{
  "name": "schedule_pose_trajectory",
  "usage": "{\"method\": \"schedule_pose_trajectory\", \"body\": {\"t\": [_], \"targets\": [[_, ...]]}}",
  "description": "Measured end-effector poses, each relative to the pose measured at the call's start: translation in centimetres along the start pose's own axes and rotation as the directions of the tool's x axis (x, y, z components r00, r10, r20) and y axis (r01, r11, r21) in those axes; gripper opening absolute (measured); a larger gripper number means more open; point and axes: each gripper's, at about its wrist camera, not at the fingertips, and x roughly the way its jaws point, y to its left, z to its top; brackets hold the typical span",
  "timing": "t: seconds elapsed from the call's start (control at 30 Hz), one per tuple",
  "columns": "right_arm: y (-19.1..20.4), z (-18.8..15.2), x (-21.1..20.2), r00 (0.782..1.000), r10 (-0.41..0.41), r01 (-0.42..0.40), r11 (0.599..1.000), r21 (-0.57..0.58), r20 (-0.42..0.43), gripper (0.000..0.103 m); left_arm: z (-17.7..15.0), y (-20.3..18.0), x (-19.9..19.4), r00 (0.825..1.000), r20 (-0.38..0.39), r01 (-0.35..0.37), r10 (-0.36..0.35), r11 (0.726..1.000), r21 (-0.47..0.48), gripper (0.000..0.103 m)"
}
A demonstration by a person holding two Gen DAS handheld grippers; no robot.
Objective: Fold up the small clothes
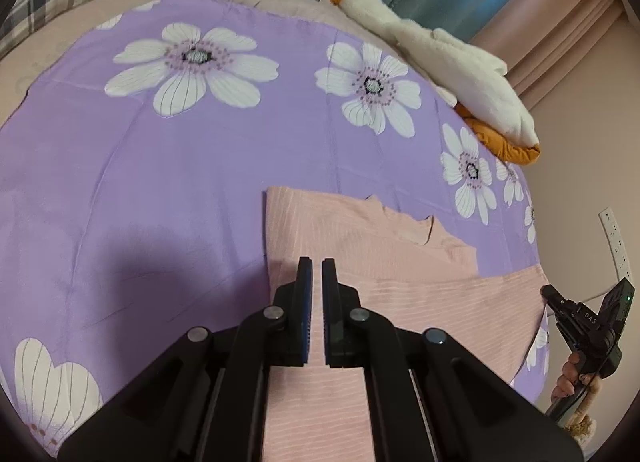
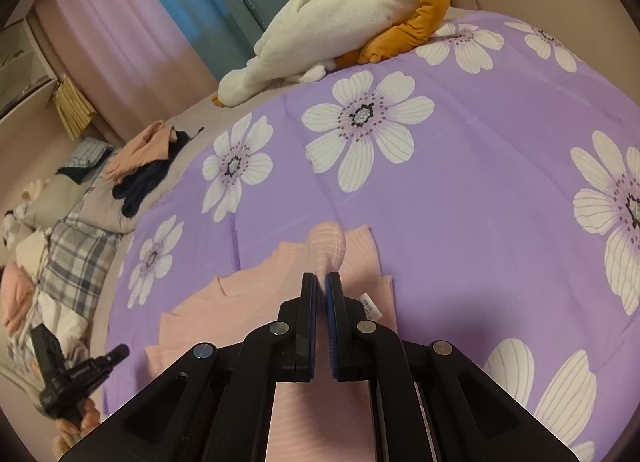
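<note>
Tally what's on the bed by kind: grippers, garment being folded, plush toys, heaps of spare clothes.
Grippers: 2 (left gripper, right gripper)
Pink top being folded: 1
Plush goose: 1
Clothes heap: 1
Total: 5

Bare purple bedspread [image 1: 120, 190] gives room all round; plush goose [image 2: 332, 26] blocks the far edge.

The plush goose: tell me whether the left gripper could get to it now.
Probably yes. The left gripper hovers over the pink top, holding nothing, and only open purple quilt lies between it and the goose at the bed's far edge.
</note>
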Motion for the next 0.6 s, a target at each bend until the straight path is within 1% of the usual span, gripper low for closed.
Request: {"method": "schedule_pose_trajectory", "body": {"t": [0.03,0.07,0.1,0.13,0.2,0.23,0.27,0.37,0.4,0.43,0.47,0.5,0.53,0.6], "targets": [[0.0,0.0,0.0,1.0,0.005,-0.005,1.0,0.002,-0.002,0.007,0.0,0.3,0.1,1.0,-0.01,-0.006,0.006,1.0,-0.006,0.016],[-0.1,-0.1,0.1,1.0,0.005,-0.005,1.0,0.005,-0.005,0.007,-0.1,0.6,0.2,1.0,-0.017,-0.017,0.016,1.0,-0.009,0.023],[-0.3,-0.1,0.2,1.0,0.003,-0.003,1.0,0.006,-0.01,0.007,-0.2,0.8,0.3,0.999,-0.02,-0.027,0.027,1.0,-0.008,0.035],[-0.3,-0.2,0.3,1.0,-0.002,0.003,1.0,0.004,-0.015,0.007,-0.4,1.0,0.5,0.999,-0.025,-0.039,0.039,0.999,-0.001,0.042],[-0.4,-0.5,0.5,1.0,-0.01,0.01,1.0,0.002,-0.024,0.007,-0.9,1.2,1.2,0.997,-0.05,-0.052,0.052,0.999,0.011,0.046],[-0.4,-0.6,0.7,1.0,-0.008,0.009,1.0,0.004,-0.029,0.007,-1.3,1.3,1.8,0.996,-0.072,-0.053,0.054,0.998,0.015,0.05],[-0.5,-0.7,0.8,0.999,-0.008,0.008,1.0,0.006,-0.032,0.007,-1.6,1.4,2.2,0.995,-0.086,-0.053,0.055,0.998,0.018,0.05],[-0.5,-0.9,0.9,0.999,-0.02,0.02,1.0,0.006,-0.038,0.007,-2.5,1.6,3.8,0.989,-0.132,-0.067,0.069,0.998,0.019,0.047],[-0.6,-0.9,1.0,0.999,-0.021,0.021,1.0,0.006,-0.039,0.007,-2.8,1.6,4.1,0.988,-0.139,-0.061,0.063,0.998,0.014,0.034],[-0.6,-0.9,1.1,0.999,-0.02,0.021,1.0,0.005,-0.044,0.007,-3.1,1.5,4.4,0.988,-0.148,-0.045,0.046,0.999,0.014,0.017],[-0.6,-1.0,1.1,0.999,-0.02,0.021,1.0,0.005,-0.046,0.007,-3.3,1.3,4.3,0.989,-0.146,-0.038,0.04,0.999,0.015,0.017],[-0.6,-1.0,1.1,0.999,-0.022,0.022,1.0,0.004,-0.046,0.007,-3.4,1.1,4.1,0.99,-0.129,-0.054,0.057,0.998,0.02,0.014],[-0.6,-1.1,0.9,0.999,-0.026,0.026,1.0,0.003,-0.047,0.007,-3.5,0.8,3.6,0.991,-0.11,-0.073,0.076,0.997,0.033,0.009],[-0.6,-1.1,0.9,0.999,-0.025,0.025,1.0,0.002,-0.045,0.007,-3.7,0.2,2.9,0.992,-0.087,-0.089,0.093,0.994,0.056,0.005]]}}
